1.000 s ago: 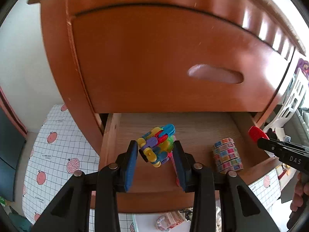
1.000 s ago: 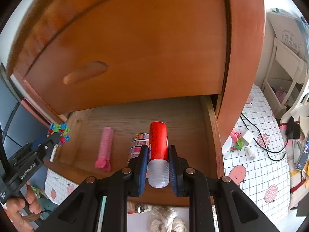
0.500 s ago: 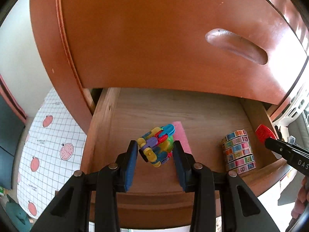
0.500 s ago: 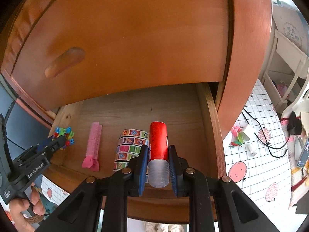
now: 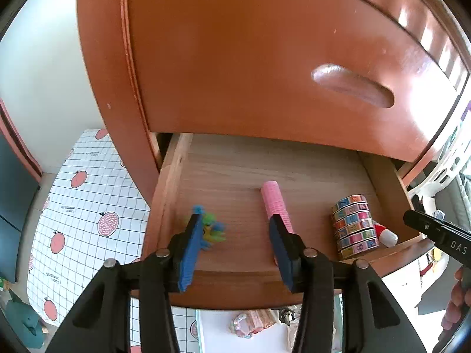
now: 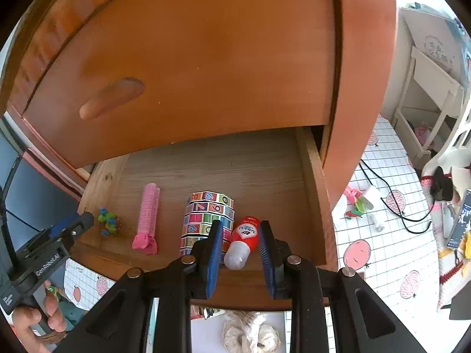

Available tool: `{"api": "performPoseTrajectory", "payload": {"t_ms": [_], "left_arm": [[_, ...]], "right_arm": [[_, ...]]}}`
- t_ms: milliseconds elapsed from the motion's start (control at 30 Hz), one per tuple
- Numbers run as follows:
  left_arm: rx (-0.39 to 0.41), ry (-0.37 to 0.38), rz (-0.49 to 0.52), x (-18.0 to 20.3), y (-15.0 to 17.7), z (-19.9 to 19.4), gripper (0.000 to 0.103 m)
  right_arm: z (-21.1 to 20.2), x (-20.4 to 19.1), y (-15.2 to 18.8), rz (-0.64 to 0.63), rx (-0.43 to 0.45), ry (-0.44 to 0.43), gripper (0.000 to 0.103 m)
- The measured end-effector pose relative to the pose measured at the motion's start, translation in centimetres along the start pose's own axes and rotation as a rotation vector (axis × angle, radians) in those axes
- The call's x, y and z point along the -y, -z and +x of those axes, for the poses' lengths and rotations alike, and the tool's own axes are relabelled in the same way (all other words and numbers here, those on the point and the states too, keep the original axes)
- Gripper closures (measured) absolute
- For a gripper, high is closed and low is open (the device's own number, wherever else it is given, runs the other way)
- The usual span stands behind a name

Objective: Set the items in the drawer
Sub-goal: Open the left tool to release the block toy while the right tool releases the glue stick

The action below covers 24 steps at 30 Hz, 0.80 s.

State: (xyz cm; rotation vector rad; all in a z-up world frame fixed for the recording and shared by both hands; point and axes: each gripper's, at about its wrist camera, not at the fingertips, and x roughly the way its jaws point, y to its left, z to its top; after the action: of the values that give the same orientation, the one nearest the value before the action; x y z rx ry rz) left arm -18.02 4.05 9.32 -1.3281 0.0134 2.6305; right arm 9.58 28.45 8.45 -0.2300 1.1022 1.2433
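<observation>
Four things lay in the open drawer (image 6: 315, 194): a small multicoloured toy (image 5: 212, 229) at its left, a pink roll (image 5: 275, 206), a number-printed cylinder (image 6: 207, 217) and a red-capped bottle (image 6: 243, 242). Both the left gripper (image 5: 235, 241) and the right gripper (image 6: 240, 253) hung over the front edge, fingers spread and empty. More oddments showed below the drawer, perhaps yet to go in.
</observation>
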Motion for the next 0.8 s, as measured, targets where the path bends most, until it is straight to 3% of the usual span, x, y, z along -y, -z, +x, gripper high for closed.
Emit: {"api": "performPoseTrajectory", "payload": {"t_ms": [67, 133, 200, 300, 733, 800], "left_arm": [[0.012, 0.002, -0.010, -0.2, 0.1, -0.7, 0.040], [0.021, 0.009, -0.018, -0.3, 0.3, -1.4, 0.038], [0.024, 0.004, -0.009, -0.6, -0.1, -1.7, 0.037], [0.040, -0.005, 0.015, -0.1, -0.7, -2.1, 0.021], [0.064, -0.041, 0.031, -0.3, 0.4, -4.2, 0.015], [0.067, -0.037, 0.020, -0.5, 0.7, -4.5, 0.007]], "right_arm": [[-0.5, -0.1, 0.0, -0.001, 0.007, 0.005, 0.075], [-1.1, -0.3, 0.2, -0.011, 0.012, 0.008, 0.070], [-1.7, -0.5, 0.4, -0.017, 0.022, 0.013, 0.047], [-2.4, -1.1, 0.7, -0.034, 0.035, 0.011, 0.039], [-4.2, -3.1, 2.3, -0.078, 0.053, 0.011, 0.010], [-4.5, -3.3, 2.6, -0.085, 0.055, 0.012, 0.004]]}}
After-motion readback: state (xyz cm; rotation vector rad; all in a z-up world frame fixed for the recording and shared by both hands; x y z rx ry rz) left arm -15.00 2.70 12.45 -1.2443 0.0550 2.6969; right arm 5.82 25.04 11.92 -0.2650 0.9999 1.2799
